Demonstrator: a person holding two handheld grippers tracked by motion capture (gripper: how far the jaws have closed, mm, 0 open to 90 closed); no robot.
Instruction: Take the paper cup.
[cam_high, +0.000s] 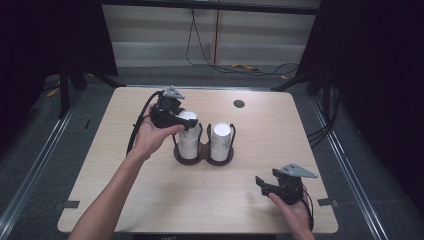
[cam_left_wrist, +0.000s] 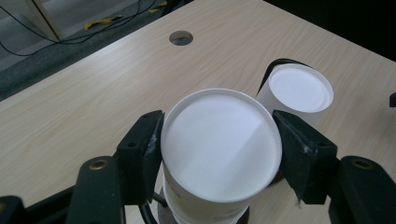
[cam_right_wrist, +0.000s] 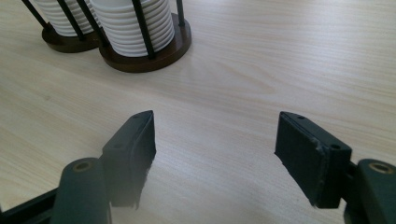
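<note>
1. Nearest us, our right gripper (cam_high: 264, 186) rests low at the table's (cam_high: 260, 130) near right edge, its jaws apart with only bare wood between them.
2. Farther in, our left gripper (cam_left_wrist: 219, 140) clamps the top paper cup (cam_left_wrist: 220, 145) of the left stack.
3. Both stacks stand in a dark two-ring holder (cam_high: 203, 156) at mid-table.

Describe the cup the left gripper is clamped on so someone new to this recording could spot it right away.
Near the middle of the wooden table stands a dark two-ring cup holder with two stacks of upturned white paper cups. The gripped cup tops the stack on the left in the high view. Unlike the other stack, it has the left gripper pressing its rim from both sides.
</note>
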